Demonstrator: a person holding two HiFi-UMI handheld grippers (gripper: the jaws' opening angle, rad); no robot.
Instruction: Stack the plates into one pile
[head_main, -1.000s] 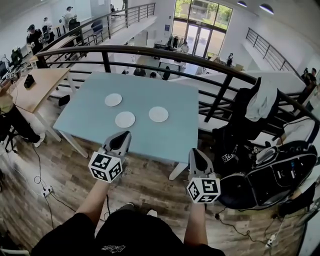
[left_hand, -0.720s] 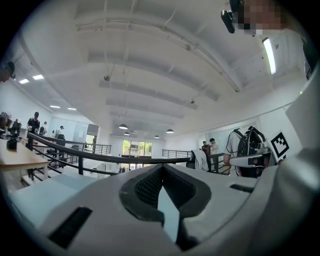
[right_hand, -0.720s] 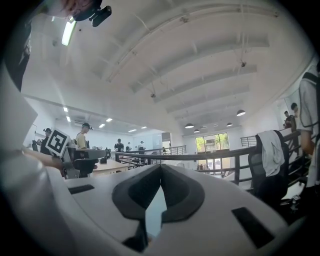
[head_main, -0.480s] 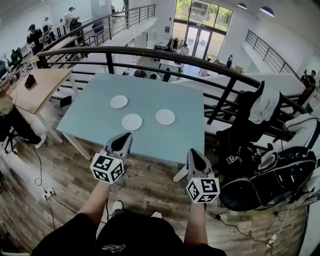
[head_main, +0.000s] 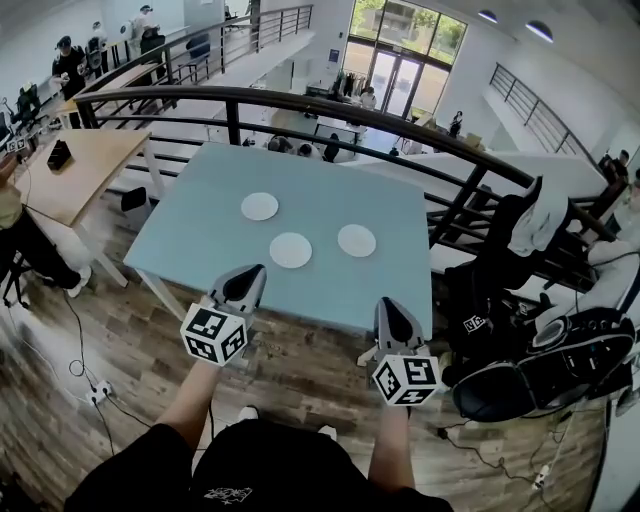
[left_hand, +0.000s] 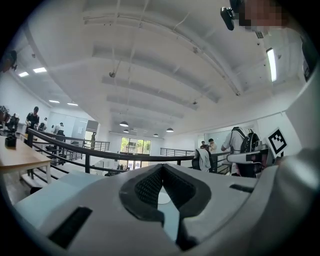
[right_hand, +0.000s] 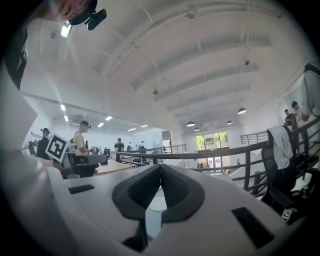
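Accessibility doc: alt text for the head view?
Three round white plates lie apart on a pale blue rectangular table. The left gripper and right gripper, both shut and empty, hover at its near edge; a dark metal railing runs behind.

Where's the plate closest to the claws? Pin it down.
Head view: the closest plate lies on the blue table, ahead of the left claw, between the far plate behind-left and the third plate at right.

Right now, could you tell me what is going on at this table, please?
A person holds the left gripper and the right gripper, both shut and empty, by the near edge of a pale blue table. Three white plates lie apart on it: the far plate, the middle plate and the right plate. Nothing is stacked yet.
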